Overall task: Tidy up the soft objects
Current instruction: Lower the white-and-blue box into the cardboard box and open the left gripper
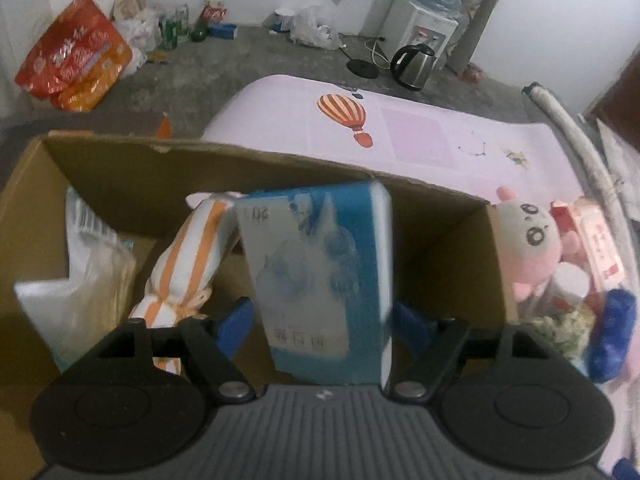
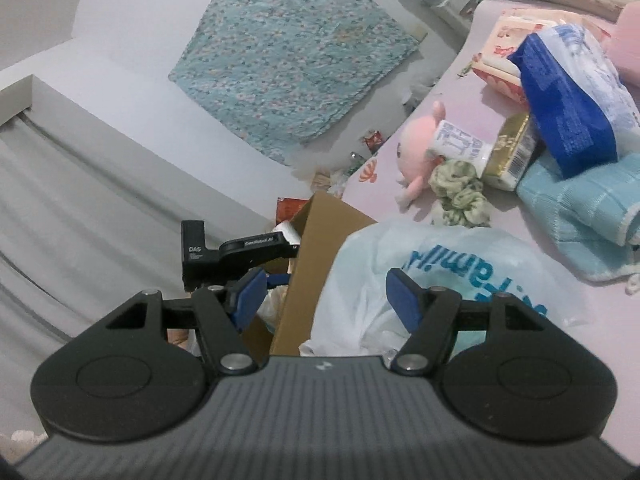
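In the left wrist view my left gripper (image 1: 320, 320) hangs over the open cardboard box (image 1: 224, 168) with a blue tissue pack (image 1: 320, 276) between its fingers; the fingers stand wide and the pack looks blurred. An orange-striped cloth (image 1: 188, 264) and a clear plastic bag (image 1: 84, 276) lie in the box. A pink plush toy (image 1: 528, 240) lies right of the box. In the right wrist view my right gripper (image 2: 324, 296) is open over a white plastic bag (image 2: 420, 272) beside the box corner (image 2: 320, 248). The left gripper's body (image 2: 236, 256) shows past the box.
On the pink mat (image 2: 520, 320) lie the pink plush (image 2: 420, 152), a green scrunchie (image 2: 460, 188), a small bottle (image 2: 464, 148), a blue-and-white pack (image 2: 572, 96) and a light blue towel (image 2: 584, 216). A kettle (image 1: 412, 64) and orange bags (image 1: 72, 60) sit on the floor.
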Motion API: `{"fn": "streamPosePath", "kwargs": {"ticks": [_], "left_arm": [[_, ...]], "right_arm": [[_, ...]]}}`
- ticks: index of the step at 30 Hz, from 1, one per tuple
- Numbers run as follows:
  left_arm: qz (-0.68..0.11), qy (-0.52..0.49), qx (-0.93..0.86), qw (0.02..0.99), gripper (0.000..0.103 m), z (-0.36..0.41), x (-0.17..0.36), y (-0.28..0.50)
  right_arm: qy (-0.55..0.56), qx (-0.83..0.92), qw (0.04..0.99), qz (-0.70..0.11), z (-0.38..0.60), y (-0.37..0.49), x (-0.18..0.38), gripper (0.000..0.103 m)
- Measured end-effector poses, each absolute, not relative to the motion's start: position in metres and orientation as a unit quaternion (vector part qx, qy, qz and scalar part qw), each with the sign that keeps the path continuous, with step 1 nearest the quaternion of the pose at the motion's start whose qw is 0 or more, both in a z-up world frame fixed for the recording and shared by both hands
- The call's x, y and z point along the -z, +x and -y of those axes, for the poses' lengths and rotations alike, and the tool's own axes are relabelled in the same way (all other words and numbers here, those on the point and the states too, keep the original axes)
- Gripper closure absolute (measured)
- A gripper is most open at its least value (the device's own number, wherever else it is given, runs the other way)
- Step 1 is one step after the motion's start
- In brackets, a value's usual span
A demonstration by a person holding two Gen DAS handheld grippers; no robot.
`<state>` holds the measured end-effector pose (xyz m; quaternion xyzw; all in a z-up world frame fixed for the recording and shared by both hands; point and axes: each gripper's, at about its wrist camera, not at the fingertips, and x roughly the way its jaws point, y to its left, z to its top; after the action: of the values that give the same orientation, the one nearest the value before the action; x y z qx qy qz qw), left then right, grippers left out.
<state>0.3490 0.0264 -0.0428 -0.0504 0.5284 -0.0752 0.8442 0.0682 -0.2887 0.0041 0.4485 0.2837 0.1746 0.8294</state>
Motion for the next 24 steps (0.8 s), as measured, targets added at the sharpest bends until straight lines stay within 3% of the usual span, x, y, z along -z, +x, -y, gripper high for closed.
{"fn": "streamPosePath", "kwargs": {"ticks": [14, 17, 24], "left_arm": [[-0.526, -0.064, 0.038, 0.848, 0.022, -0.018, 0.057, 0.354], [-0.525, -0.058, 0.026, 0.849, 0.028, -0.016, 0.062, 0.353], [-0.526, -0.008, 0.004, 0.85, 0.029, -0.007, 0.052, 0.336]], "right_arm": [[0.457, -0.169, 0.824, -0.288, 0.286, 0.072, 0.003, 0.036], [0.459, -0.167, 0.824, -0.288, 0.288, 0.069, 0.004, 0.036], [0.466, -0.164, 0.82, -0.288, 0.292, 0.067, 0.008, 0.036]]}}
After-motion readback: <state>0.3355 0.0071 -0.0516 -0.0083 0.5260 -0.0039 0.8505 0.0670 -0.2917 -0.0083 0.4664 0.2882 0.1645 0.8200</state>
